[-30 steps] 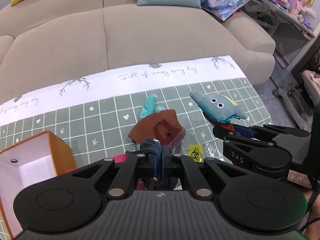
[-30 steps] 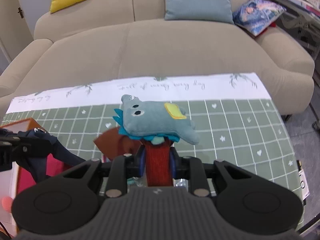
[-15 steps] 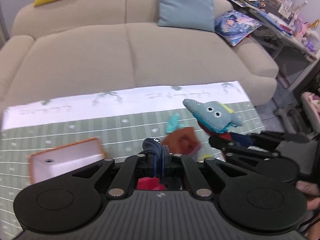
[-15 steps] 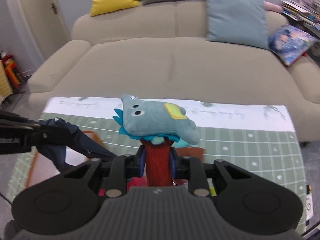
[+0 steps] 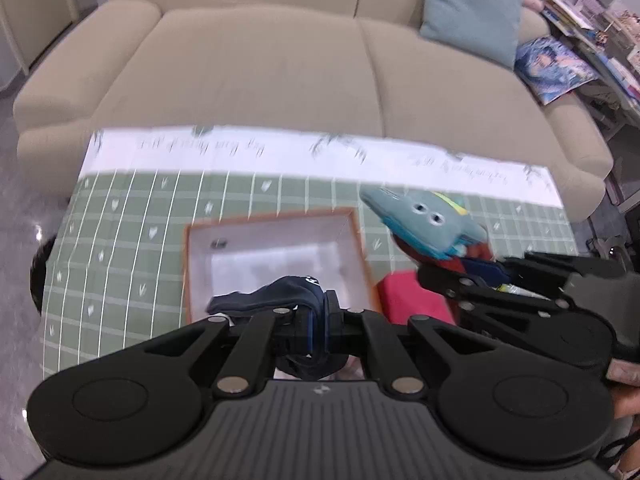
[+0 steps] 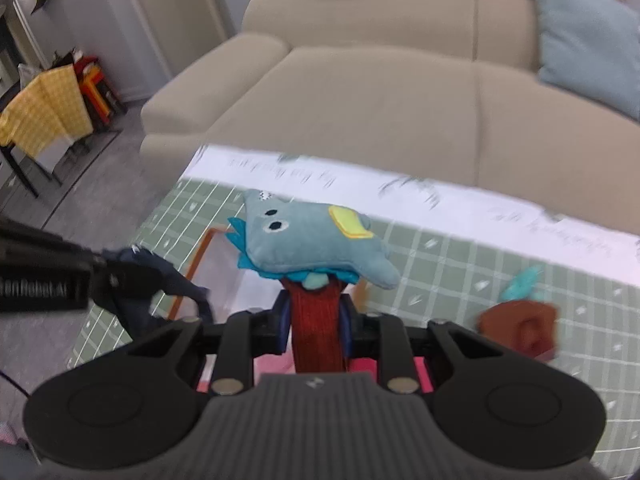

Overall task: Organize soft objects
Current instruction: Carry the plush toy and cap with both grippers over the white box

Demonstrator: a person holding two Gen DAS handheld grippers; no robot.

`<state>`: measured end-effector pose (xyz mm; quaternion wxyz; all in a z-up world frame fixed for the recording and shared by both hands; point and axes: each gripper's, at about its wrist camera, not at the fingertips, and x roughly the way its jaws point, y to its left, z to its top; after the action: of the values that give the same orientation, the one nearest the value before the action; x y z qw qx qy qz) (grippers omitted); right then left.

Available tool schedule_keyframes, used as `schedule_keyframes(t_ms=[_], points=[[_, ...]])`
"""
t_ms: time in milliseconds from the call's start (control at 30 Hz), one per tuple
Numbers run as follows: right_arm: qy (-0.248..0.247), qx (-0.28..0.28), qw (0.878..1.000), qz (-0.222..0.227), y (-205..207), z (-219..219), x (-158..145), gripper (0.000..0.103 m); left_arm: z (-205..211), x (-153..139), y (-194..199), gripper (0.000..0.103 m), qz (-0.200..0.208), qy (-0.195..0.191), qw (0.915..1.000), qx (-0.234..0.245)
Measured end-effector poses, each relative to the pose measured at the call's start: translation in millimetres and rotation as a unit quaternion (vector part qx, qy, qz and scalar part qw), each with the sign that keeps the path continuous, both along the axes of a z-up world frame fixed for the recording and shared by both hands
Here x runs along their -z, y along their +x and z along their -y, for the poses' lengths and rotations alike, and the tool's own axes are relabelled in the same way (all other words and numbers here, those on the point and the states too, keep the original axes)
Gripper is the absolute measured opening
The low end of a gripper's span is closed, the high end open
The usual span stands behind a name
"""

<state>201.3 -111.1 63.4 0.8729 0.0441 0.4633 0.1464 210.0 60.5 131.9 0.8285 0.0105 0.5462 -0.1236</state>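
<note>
Your left gripper (image 5: 316,320) is clamped tight on the navy cloth (image 5: 276,292), jaws nearly together with only thin fabric between them. A second ago it hung over the scattered toys with the box (image 5: 272,248) off at the left edge of its view; now the box sits straight ahead, just beyond the fingertips, its white inside open and apparently bare. The cloth droops over the near wall of the box but is not in it yet

The red item (image 5: 412,296) lies just right of the box, on the mat (image 5: 120,240)

Your right gripper (image 6: 316,320) is closed partway on the red ribbed neck of the blue plush (image 6: 316,240), whose head lies above the fingertips. It has swung left with the other: the mat edge and floor now fill its left side, and the box rim shows behind the plush. The brown toy (image 6: 520,328) and teal piece (image 6: 520,280) remain on the mat, now off to the right

Reading: both loads have been carried to the box together; the frames are smeared, so you are mid-swing. Judged next step is release over the opening, cloth first
</note>
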Motion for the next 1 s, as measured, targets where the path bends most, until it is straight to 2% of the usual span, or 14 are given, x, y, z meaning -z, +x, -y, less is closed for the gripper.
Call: schedule_keyframes(t_ms=[267, 433, 567, 633, 733, 1000], points=[[-0.068, -0.039, 0.997, -0.029, 23.1, -64.9, 58.6, 0.022, -24.8, 62.1, 1.0, 0.005, -0.048, 0.055, 0.9973, -0.003], [-0.075, -0.047, 0.993, -0.078, 45.8, -84.5, 94.0, 0.022, -34.4, 95.3, 0.6, 0.005, -0.074, 0.051, 0.9959, -0.011], [-0.091, -0.047, 0.99, -0.1, 63.6, -95.0, 120.0, 0.022, -37.4, 119.1, 4.0, 0.005, -0.082, 0.047, 0.9953, -0.018], [-0.107, -0.053, 0.988, -0.103, 66.5, -102.2, 130.6, 0.022, -36.6, 131.9, 6.3, 0.005, -0.083, 0.057, 0.9947, -0.019], [-0.121, -0.053, 0.985, -0.107, 74.5, -110.0, 146.9, 0.022, -36.6, 150.1, 12.4, 0.005, -0.098, 0.053, 0.9934, -0.029], [-0.134, -0.043, 0.983, -0.12, 83.3, -109.4, 172.3, 0.023, -30.7, 172.8, 13.9, 0.005, -0.108, 0.047, 0.9925, -0.033]])
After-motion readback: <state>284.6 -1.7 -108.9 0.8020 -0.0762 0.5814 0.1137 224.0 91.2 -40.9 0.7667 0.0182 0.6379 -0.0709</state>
